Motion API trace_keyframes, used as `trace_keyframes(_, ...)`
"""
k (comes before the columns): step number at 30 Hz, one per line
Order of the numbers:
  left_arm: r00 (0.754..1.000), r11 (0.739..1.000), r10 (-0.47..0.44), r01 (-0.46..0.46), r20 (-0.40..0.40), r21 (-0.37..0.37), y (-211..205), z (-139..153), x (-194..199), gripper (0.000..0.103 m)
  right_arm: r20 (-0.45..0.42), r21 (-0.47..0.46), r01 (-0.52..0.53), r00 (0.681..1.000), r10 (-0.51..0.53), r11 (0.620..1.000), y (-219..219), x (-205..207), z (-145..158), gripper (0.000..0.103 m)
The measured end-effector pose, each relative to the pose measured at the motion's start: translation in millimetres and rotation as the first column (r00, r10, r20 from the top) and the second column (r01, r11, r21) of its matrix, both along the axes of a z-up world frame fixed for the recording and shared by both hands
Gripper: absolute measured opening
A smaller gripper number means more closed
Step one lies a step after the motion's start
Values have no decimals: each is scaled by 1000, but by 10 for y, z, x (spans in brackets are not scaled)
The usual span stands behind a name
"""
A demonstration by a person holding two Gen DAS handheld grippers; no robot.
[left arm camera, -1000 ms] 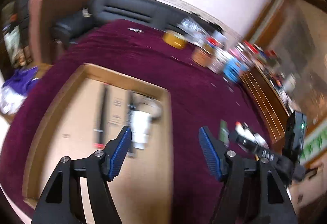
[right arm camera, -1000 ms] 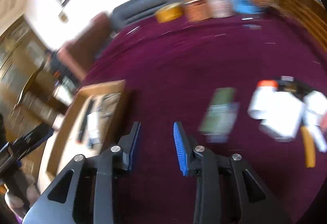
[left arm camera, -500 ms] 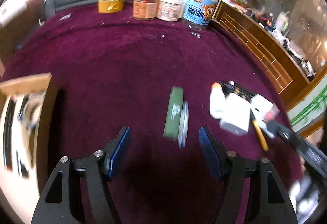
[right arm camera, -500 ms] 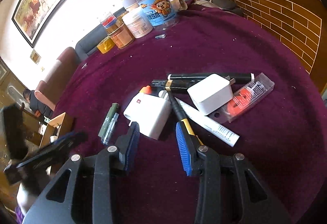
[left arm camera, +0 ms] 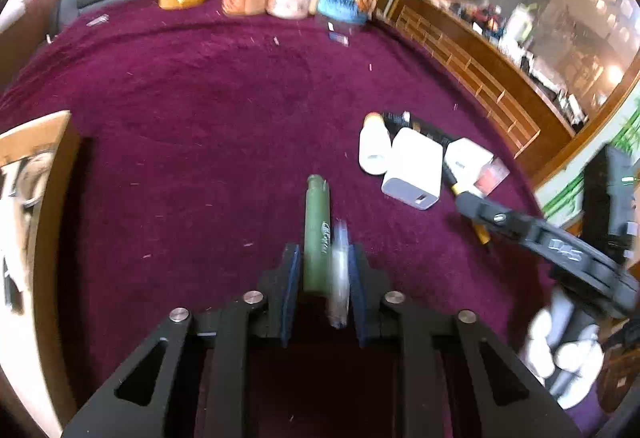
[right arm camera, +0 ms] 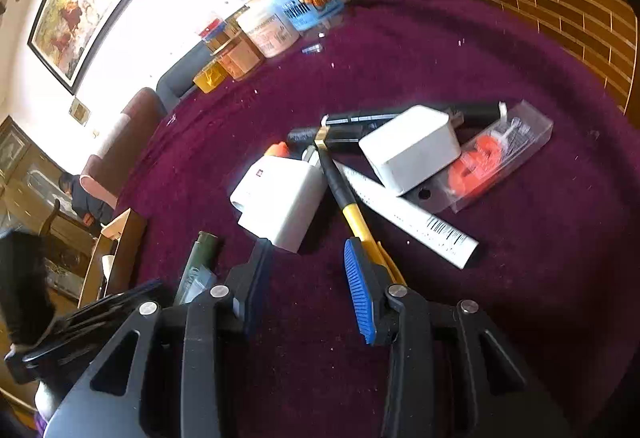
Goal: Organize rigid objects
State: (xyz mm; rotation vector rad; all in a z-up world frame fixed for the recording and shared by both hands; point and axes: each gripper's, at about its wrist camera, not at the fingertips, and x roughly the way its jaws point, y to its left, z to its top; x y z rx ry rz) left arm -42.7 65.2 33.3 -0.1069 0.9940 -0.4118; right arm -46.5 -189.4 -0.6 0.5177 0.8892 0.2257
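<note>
On the purple cloth (left arm camera: 224, 110), the left gripper (left arm camera: 324, 270) is closing on a green pen (left arm camera: 317, 226) to lift it; the right gripper (right arm camera: 308, 274), spread and empty, hovers before the chargers (right arm camera: 280, 202).

Left gripper (left arm camera: 323, 270) angled down, jaws closing; right gripper (right arm camera: 308, 270) angled down, jaws parted

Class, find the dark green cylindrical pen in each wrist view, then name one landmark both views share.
Left wrist: dark green cylindrical pen at lower centre, between the closing left claw fingers, beside a clear tube.
Right wrist: pen at lower left, left of the right claw.
Shared landmark: white rectangular charger block.
</note>
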Motion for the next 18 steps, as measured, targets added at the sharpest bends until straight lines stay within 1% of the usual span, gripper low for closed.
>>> trace_keyframes(1,1000,1000,12,-12,12,4,44,13,-8,42,2,0,2,1000,-2,1000,2,-3,2,35)
trace_keyframes(2,1000,1000,21,-21,23,16,22,18,29,45,3,-4,4,1000,-4,1000,5,-12,6,35)
trace_keyframes(4,999,998,28,-29,21,58,32,-53,73,45,6,-1,4,1000,-4,1000,4,-25,8,35)
trace_keyframes(7,1000,998,16,-16,-12,54,-20,-179,117,45,6,3,13,1000,-13,1000,-8,-35,3,35)
trace_keyframes(9,1000,997,8,-8,4,74,-111,-204,124,45,-1,-3,10,1000,-10,1000,8,-26,-4,35)
trace_keyframes(12,999,994,-31,29,23,110,-295,-238,171,45,-8,-23,3,1000,-3,1000,45,-16,-4,35)
trace_keyframes(14,999,991,-28,25,24,132,-355,-280,212,45,-8,-31,0,1000,0,1000,60,-14,-1,35)
trace_keyframes(18,997,980,-37,21,74,199,-464,-301,222,45,-18,-38,-7,1000,6,999,70,4,-23,35)
